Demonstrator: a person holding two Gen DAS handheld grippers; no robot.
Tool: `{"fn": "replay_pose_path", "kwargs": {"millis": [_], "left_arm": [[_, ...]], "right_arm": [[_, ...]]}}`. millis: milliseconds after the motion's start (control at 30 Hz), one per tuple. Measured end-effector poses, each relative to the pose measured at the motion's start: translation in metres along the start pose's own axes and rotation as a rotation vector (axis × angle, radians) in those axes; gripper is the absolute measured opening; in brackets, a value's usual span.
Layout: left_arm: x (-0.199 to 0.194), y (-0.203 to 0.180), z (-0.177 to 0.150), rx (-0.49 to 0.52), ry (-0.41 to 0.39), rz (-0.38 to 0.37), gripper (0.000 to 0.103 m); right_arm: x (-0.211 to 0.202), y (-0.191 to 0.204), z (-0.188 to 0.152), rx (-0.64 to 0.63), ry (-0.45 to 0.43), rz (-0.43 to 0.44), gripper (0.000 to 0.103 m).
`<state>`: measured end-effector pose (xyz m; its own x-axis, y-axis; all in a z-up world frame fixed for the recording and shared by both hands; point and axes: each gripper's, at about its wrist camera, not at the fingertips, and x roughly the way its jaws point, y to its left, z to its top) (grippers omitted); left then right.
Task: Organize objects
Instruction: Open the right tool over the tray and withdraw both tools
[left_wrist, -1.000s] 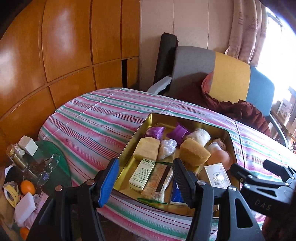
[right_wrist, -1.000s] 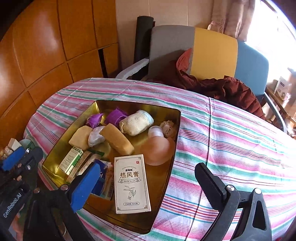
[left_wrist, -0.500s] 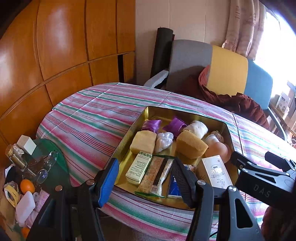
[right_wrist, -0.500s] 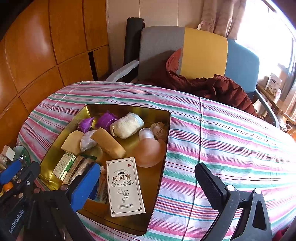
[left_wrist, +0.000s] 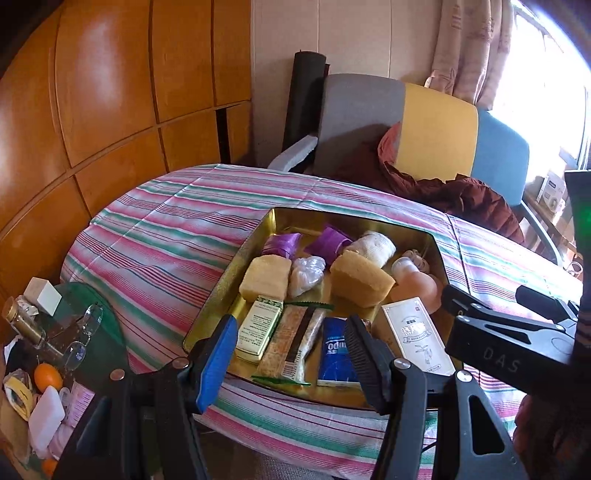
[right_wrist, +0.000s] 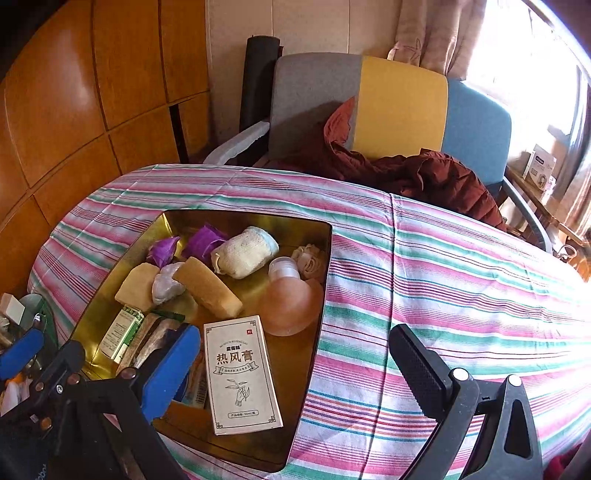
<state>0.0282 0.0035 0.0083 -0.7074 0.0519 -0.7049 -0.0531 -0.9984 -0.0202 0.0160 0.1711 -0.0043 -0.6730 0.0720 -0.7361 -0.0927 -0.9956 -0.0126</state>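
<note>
Here we hold the left gripper (left_wrist: 291, 354) with its jaws apart and nothing between them, hovering at the near edge of the gold tray (left_wrist: 221, 295); just beyond its blue finger lies a green-and-white box (left_wrist: 258, 328); between the fingers we see a wrapped snack bar (left_wrist: 291, 343) and a blue packet (left_wrist: 334, 350); farther ahead sit two tan sponges (left_wrist: 264, 278), a clear crumpled bag (left_wrist: 306, 275) and two purple wrappers (left_wrist: 282, 245). The right gripper (right_wrist: 295, 365) is likewise spread wide and holds nothing; its blue finger hangs over the tray's near part, its black finger over the striped tablecloth (right_wrist: 443, 280) to the right of the tray; between them stands out a white box with Chinese lettering (right_wrist: 240, 373), lying flat in the tray; just past it a pinkish round bottle (right_wrist: 291, 302) lies on its side, a rolled white cloth (right_wrist: 245, 251) beyond; well behind the table we note a grey, yellow and blue chair (right_wrist: 399, 107) with a dark red jacket (right_wrist: 424, 177) on it.
</note>
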Motion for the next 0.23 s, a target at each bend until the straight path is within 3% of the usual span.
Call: {"fn": "replay_pose_path", "kwargs": {"millis": [233], "left_arm": [[-0.0006,-0.0037,-0.0017,0.016,-0.021,0.025,0.061]], "right_arm": [[0.0007,-0.0007,-0.0009,0.0,0.0,-0.004,0.103]]}}
